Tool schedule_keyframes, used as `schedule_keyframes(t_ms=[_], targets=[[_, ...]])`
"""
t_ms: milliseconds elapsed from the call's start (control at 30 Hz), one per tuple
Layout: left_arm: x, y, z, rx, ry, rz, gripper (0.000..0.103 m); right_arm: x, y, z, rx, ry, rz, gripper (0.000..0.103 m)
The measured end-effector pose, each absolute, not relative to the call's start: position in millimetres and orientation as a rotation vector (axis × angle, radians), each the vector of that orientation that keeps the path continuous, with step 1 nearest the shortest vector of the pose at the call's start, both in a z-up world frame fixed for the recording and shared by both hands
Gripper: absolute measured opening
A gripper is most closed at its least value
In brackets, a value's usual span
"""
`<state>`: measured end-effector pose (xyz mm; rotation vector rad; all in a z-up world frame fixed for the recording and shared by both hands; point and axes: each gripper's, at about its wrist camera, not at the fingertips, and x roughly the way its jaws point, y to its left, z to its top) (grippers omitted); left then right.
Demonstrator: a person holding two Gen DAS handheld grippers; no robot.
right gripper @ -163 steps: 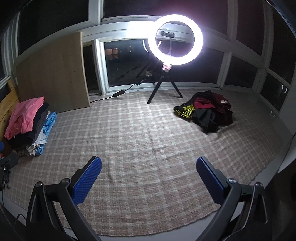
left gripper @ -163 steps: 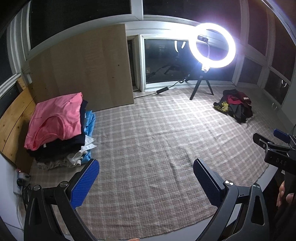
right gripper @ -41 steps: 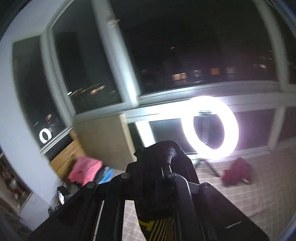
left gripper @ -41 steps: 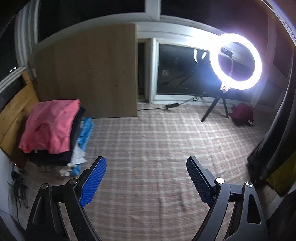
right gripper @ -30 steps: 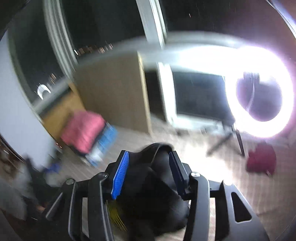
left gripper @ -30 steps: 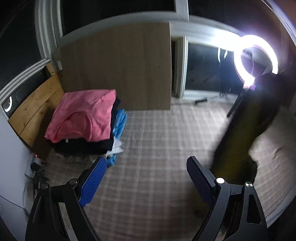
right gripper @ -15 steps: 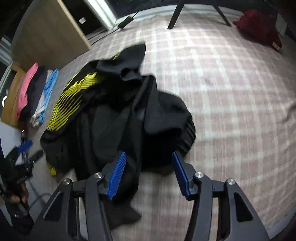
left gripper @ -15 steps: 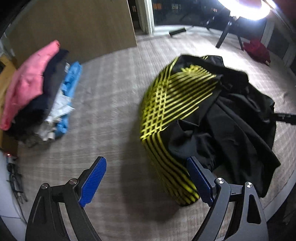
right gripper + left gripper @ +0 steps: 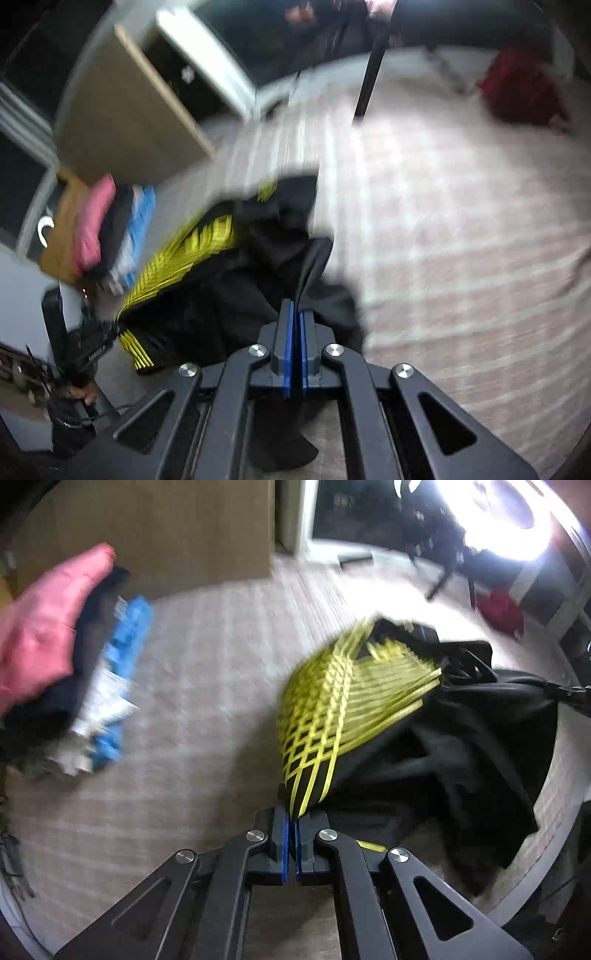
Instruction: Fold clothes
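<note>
A black garment with yellow stripes [image 9: 369,709] hangs crumpled between both grippers over the checked rug [image 9: 207,686]. My left gripper [image 9: 291,818] is shut on its yellow-striped edge. My right gripper [image 9: 295,314] is shut on a black edge of the same garment [image 9: 221,288]. The left gripper with the hand that holds it also shows at the lower left of the right wrist view [image 9: 92,343]. Both views are motion-blurred.
A stack of folded clothes, pink on top [image 9: 48,627], lies at the rug's left edge by a wooden board [image 9: 166,528]. A dark red garment pile [image 9: 517,88] lies at the far right. A lit ring light on a tripod [image 9: 498,528] stands at the back.
Both grippers have shut on the black and yellow garment, which lay loose on the rug half a second ago. It is now lifted and pulled between them.
</note>
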<state>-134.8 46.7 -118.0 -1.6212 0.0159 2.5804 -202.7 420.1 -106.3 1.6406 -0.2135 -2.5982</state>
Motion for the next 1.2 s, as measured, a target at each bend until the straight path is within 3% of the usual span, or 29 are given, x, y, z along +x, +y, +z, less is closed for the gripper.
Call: schedule_keyframes(t_ms=[100, 200, 300, 367, 400, 433, 600, 733, 767, 800, 833, 933, 1200], targets=[[-143.1, 33.8, -104.8, -1.589, 0.078, 2.673, 0.013, -210.0, 435.5, -87.4, 1.611, -0.169, -2.689, 0.003], [-160.9, 24.7, -119.6, -1.684, 0.139, 2.674, 0.019, -217.4, 450.9, -68.5, 1.578, -0.123, -2.780, 0.021], [-158.9, 21.6, -126.8, -1.728, 0.136, 2.632, 0.025, -207.6, 434.7, -80.7, 1.632, -0.244, -2.604, 0.022], [-143.4, 18.9, -129.3, -1.714, 0.104, 2.594, 0.051, -183.4, 401.9, -89.3, 1.625, -0.219, -2.461, 0.035], [-136.2, 18.6, -131.2, -1.716, 0.093, 2.576, 0.054, -170.9, 384.5, -94.9, 1.624, -0.192, -2.405, 0.053], [-129.9, 19.7, -134.2, -1.728, 0.085, 2.556, 0.054, -157.1, 365.6, -102.4, 1.624, -0.157, -2.348, 0.062], [-117.2, 32.7, -157.5, -1.800, 0.071, 2.475, 0.055, -134.0, 303.1, -156.5, 1.697, -0.008, -2.204, 0.062], [-128.0, 43.4, -179.8, -1.820, 0.139, 2.474, 0.054, -138.3, 278.9, -185.5, 1.728, 0.106, -2.193, 0.061], [-131.0, 45.1, -184.9, -1.833, 0.147, 2.467, 0.047, -139.3, 276.7, -189.3, 1.734, 0.121, -2.188, 0.061], [-133.7, 46.6, -189.1, -1.837, 0.133, 2.452, 0.036, -139.8, 277.4, -191.2, 1.739, 0.098, -2.171, 0.048], [-135.6, 46.7, -191.1, -1.831, 0.080, 2.428, 0.014, -140.2, 278.9, -192.7, 1.742, 0.064, -2.150, 0.004], [-132.2, 43.8, -178.2, -1.755, -0.016, 2.425, 0.006, -137.7, 298.9, -169.8, 1.707, -0.035, -2.177, 0.003], [-112.3, 26.5, -96.8, -1.567, -0.015, 2.481, 0.005, -134.6, 376.8, -61.5, 1.470, -0.095, -2.498, 0.003]])
